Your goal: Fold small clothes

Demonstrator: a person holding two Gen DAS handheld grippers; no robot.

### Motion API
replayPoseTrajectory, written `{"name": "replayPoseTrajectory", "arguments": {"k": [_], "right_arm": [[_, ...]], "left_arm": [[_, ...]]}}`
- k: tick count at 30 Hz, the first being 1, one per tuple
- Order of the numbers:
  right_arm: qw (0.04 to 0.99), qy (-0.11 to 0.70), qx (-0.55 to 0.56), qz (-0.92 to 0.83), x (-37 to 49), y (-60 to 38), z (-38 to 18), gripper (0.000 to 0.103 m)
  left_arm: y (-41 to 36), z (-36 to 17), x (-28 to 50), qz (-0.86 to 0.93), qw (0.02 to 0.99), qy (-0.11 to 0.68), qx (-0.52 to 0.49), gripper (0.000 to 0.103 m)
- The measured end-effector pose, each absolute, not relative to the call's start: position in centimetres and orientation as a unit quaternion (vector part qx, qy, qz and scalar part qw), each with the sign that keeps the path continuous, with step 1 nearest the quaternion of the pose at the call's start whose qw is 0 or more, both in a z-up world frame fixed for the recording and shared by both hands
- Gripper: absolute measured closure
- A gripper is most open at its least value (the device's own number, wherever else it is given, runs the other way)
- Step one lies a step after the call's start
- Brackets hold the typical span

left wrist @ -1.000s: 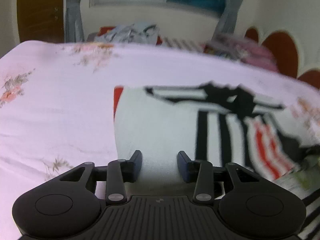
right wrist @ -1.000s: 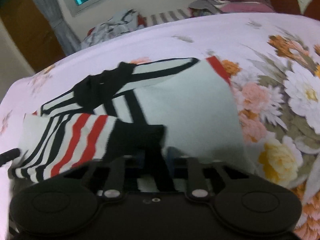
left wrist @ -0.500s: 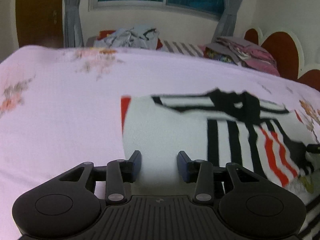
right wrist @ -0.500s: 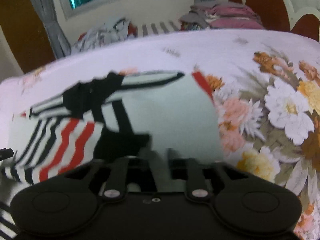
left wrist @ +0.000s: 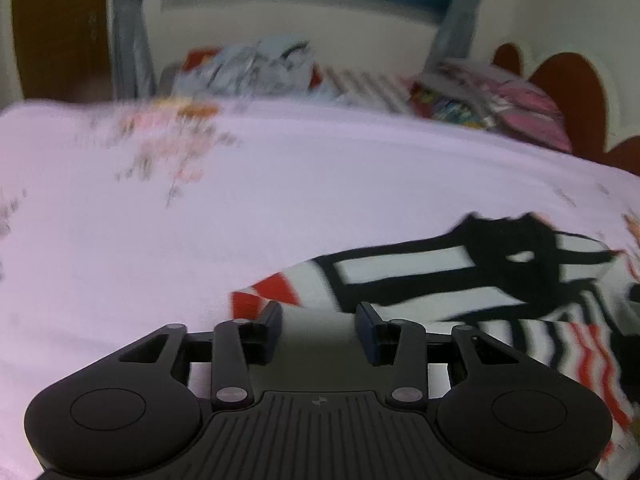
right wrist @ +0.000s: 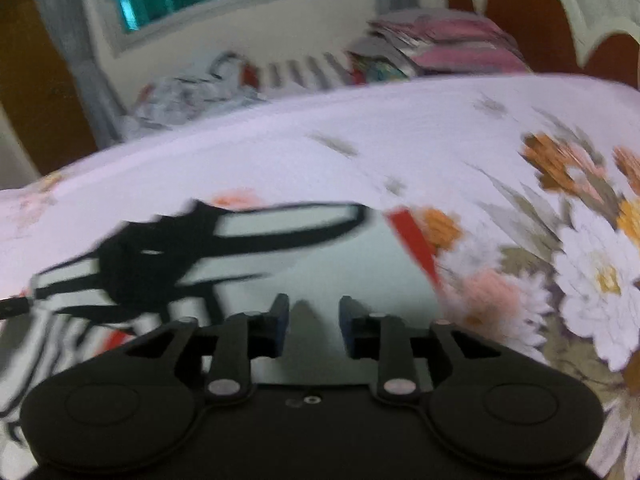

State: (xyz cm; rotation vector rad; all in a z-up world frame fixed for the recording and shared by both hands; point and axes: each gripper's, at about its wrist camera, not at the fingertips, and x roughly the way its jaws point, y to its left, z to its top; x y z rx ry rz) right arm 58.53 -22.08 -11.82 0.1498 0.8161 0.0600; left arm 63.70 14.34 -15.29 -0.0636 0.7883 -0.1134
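Observation:
A small white garment with black and red stripes (left wrist: 420,276) lies on the pink floral bedsheet (left wrist: 240,208). It also shows in the right wrist view (right wrist: 280,248), with a red-trimmed edge on its right side. My left gripper (left wrist: 319,312) is open, its fingers just over the garment's near left part, beside the red corner. My right gripper (right wrist: 313,308) is open over the garment's near white part. Neither holds cloth. Both views are blurred by motion.
Crumpled clothes (left wrist: 256,68) and a stack of folded pink clothes (left wrist: 500,104) lie at the far side of the bed, below a window. A scalloped brown headboard (right wrist: 560,12) stands at the right. Large flower prints (right wrist: 580,264) cover the sheet's right part.
The right gripper has opened and let go of the striped garment fold it pinched. Both grippers have drawn back and tilted, so the garment now sits lower and farther right in the left view.

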Motion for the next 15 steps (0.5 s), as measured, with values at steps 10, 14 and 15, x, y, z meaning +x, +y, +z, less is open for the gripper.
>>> {"name": "replayPoseTrajectory", "arguments": {"k": [10,14,15], "right_arm": [[0.884,0.443,0.001,0.149,59.3,-9.3,-14.0,0.076],[0.893,0.438,-0.028,0.100,58.7,-11.7,-13.9,0.080],[0.897,0.435,-0.037,0.066,58.3,-13.2,-13.9,0.080]], "left_arm": [[6.6,-16.2,60.8,-0.102,0.915,0.391,-0.014,0.062],[9.1,-17.0,59.2,-0.090,0.915,0.393,0.009,0.063],[10.0,-17.0,58.3,-0.091,0.917,0.387,0.019,0.063]]}}
